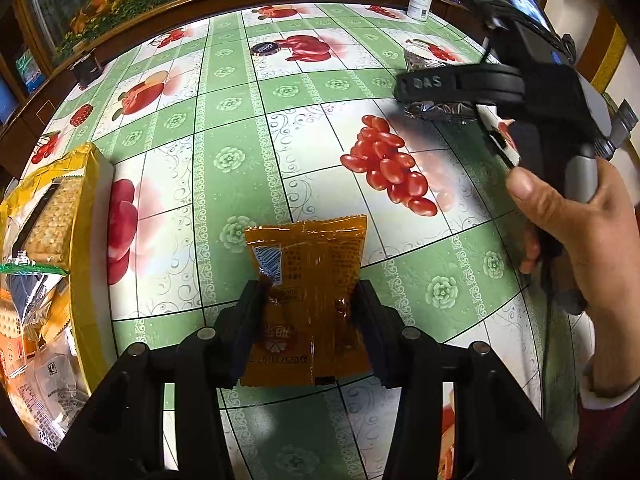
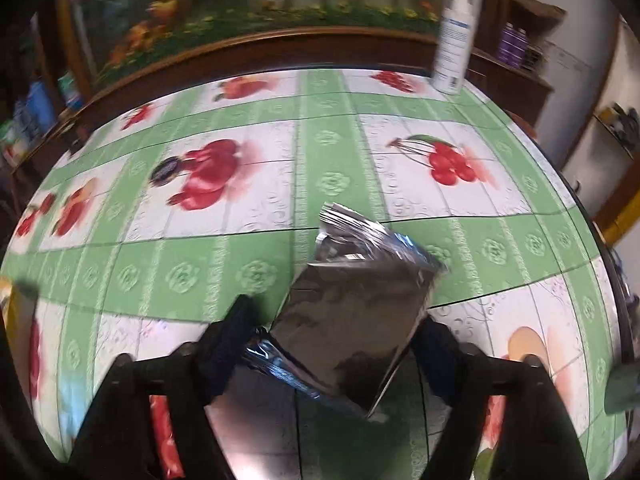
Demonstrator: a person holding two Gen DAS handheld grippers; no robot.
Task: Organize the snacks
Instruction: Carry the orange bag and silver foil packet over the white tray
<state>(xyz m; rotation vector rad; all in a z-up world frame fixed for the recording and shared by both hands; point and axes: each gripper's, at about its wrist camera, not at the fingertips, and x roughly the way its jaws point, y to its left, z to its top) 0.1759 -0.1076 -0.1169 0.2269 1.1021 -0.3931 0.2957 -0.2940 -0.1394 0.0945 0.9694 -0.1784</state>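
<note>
Black fingers of the left hand-held gripper [image 1: 308,308] clamp an orange packet [image 1: 306,280] just above the worktop [image 1: 224,128], a green cloth printed with fruit. Only the left view shows the yellow box [image 1: 86,216] of snacks at the left edge, and the person's hand [image 1: 580,220] holding the right hand-held gripper [image 2: 340,344], marked "DAS". Right view, blurred: that gripper pinches a silver packet [image 2: 352,300], lifted and tilted. Both views show a white bottle [image 2: 454,44] at the far edge and a small dark disc [image 1: 263,48]. Packet print is unreadable.
</note>
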